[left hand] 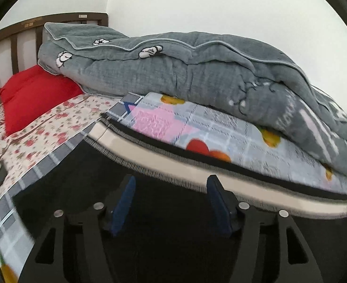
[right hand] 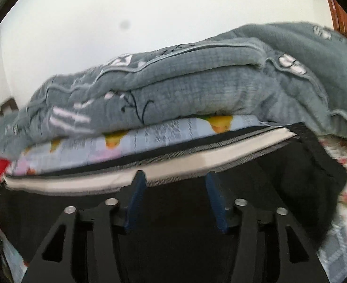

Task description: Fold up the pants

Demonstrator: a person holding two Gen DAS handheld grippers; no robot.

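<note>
While the black pants point(left hand: 83, 179) lie spread on the bed beside the grey quilt point(left hand: 173, 70), both the left gripper point(left hand: 171, 202) and right gripper point(right hand: 175, 200) hover with fingers spread, holding nothing; next I'd guess each must pinch the striped edge to begin folding

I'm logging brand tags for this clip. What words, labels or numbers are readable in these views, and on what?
None can be read.
Grey quilt: white printed lettering near its right end, too blurred to read.
Headboard: small stickers on the top rail, too small to read.
Black pants: white side stripe only, no text visible.
</note>
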